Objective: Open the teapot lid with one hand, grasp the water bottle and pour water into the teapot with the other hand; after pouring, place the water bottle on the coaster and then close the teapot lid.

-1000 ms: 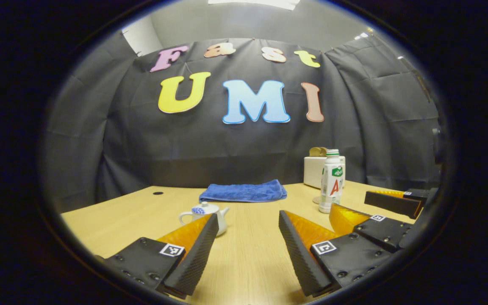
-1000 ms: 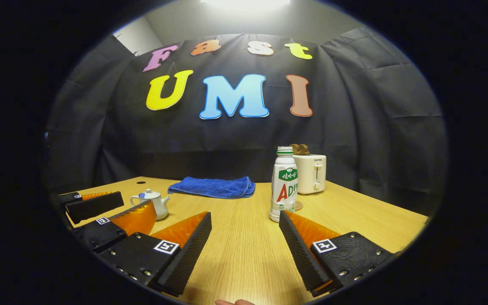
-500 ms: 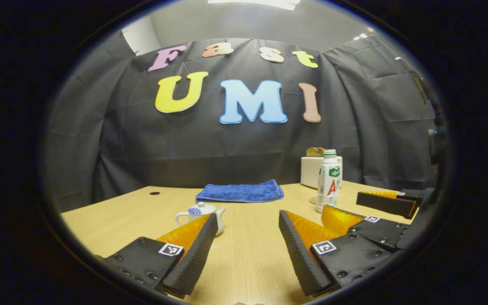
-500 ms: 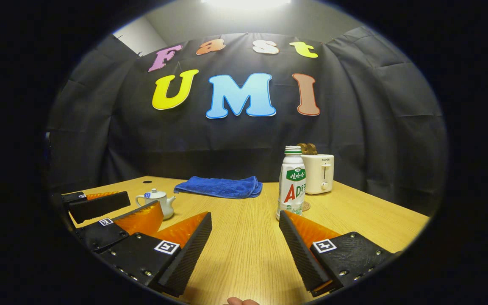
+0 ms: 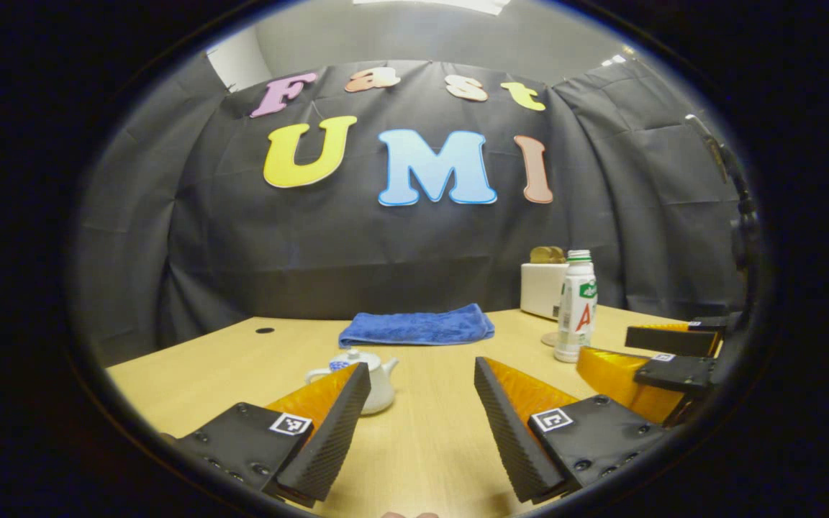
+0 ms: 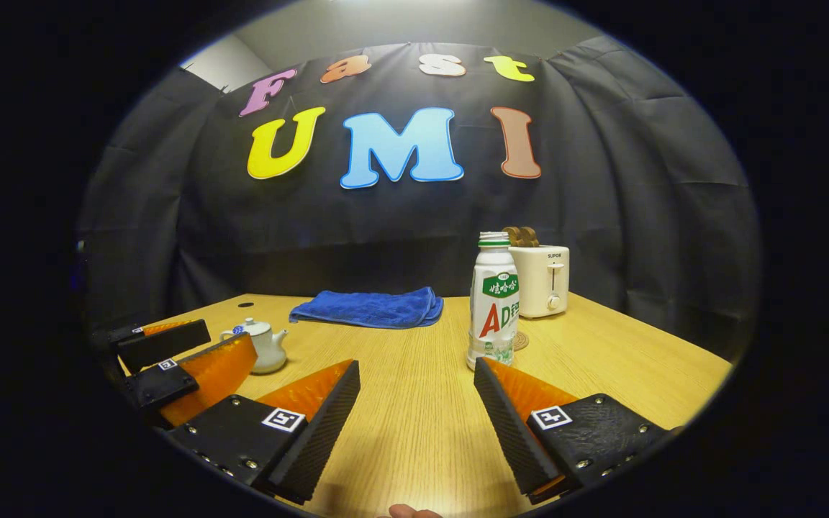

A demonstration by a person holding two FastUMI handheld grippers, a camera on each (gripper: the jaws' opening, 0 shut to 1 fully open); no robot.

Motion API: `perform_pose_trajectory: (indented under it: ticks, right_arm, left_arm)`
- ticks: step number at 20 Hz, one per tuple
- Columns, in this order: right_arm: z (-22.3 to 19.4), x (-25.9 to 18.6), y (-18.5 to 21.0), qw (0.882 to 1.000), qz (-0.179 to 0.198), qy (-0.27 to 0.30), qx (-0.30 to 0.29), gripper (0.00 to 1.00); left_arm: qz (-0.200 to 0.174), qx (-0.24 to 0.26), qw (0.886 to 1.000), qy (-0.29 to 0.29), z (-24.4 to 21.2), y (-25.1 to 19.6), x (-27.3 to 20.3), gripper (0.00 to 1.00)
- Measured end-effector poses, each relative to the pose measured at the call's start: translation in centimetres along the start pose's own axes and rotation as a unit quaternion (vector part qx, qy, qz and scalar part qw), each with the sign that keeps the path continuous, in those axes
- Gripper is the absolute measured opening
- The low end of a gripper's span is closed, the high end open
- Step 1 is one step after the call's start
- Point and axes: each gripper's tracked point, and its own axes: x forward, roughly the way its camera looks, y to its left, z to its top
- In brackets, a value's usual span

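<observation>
Left gripper view has the left claw (image 5: pixel 422 403) at the bottom of the frame, fingers spread wide with nothing between them, hovering low over the wooden counter (image 5: pixel 191 367). Just behind its left finger, at lower centre-left, sits the small white teapot (image 5: pixel 368 374) with its lid (image 5: pixel 352 355) on. At right of centre the water bottle (image 5: pixel 577 306) stands upright, capped, with the coaster (image 5: pixel 550 338) just beside its base; whether they touch cannot be told. A white toaster (image 5: pixel 542 289) stands behind the bottle, and a folded blue towel (image 5: pixel 417 325) lies at mid-frame near the far edge. The right claw (image 5: pixel 655 345) shows at the lower right edge. In the right gripper view that claw (image 6: pixel 418 403) is likewise spread apart and empty at the bottom, the bottle (image 6: pixel 495 302) upright just beyond its right finger, the teapot (image 6: pixel 261 345) at lower left beside the other claw (image 6: pixel 180 352), which also stands apart and empty.
</observation>
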Motion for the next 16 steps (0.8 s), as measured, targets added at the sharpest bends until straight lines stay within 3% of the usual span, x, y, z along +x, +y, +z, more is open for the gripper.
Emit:
perform_pose_trajectory:
  ticks: [4,11,16]
  right_arm:
    - [1.5,0.1,-0.2,1.0,0.0,-0.022,0.0,0.98]
    - [1.8,0.4,-0.2,1.0,0.005,-0.026,-0.001,0.98]
    - [2.2,0.5,-0.4,0.999,0.009,-0.032,0.02,0.98]
  left_arm:
    - [0.022,-0.004,1.0,-0.008,1.4,3.5,3.4,1.0]
    - [0.031,-0.03,0.999,0.033,-1.1,6.0,8.6,1.0]
    - [0.037,-0.011,0.998,0.044,-1.6,6.7,10.0,1.0]
